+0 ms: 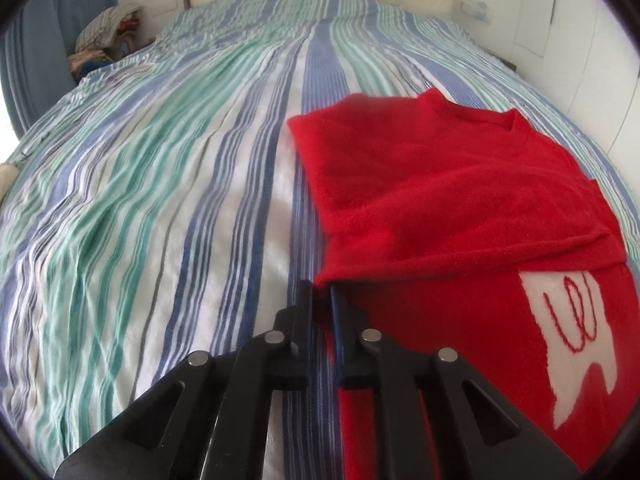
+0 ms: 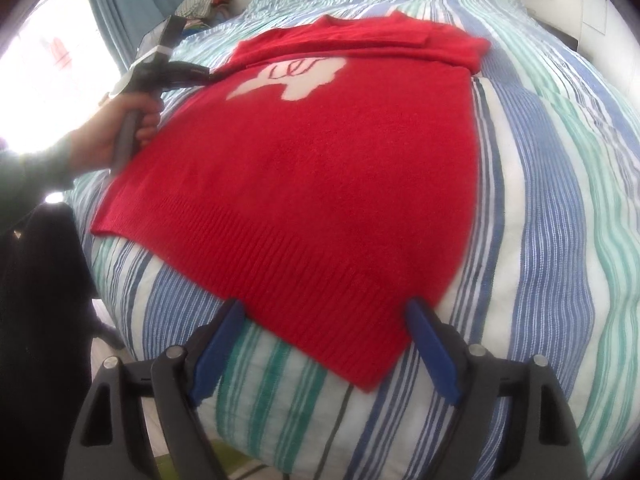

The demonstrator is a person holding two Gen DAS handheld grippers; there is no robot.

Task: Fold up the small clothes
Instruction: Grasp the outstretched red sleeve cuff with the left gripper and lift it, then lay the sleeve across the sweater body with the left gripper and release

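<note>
On the striped bedspread (image 2: 560, 208) a red sweater (image 2: 320, 168) lies spread out flat, white patch with red squiggles facing up, ribbed hem toward the near edge of the bed and neck toward the headboard. Both sleeves look already folded across the chest, so my guess is we're mid-fold: sleeves in, body still to go.

Starting on the left: the person's left hand (image 2: 120, 136) holds the left gripper (image 1: 322, 286) down at the sweater's left edge, up by the folded sleeve. Its jaws are pinched nearly shut, and in its own camera the tips disappear right under the corner of the red sleeve fold (image 1: 440, 232). It looks like it has a thin bit of that knit pinched, though the fabric hides the very tips so I wouldn't swear to how much.

Over on the right, the right gripper (image 2: 326, 312) hovers at the hem, blue pads (image 2: 432, 352) spread wide with the bottom right corner of the hem lying between them. Nothing is clamped, the pads aren't pressing on anything.

Next move, I reckon: the right one needs to close on that hem corner, then both lift together and carry the fabric over without dragging the sleeves out of place. Fuzzy knit like this may slip or bunch.
</note>
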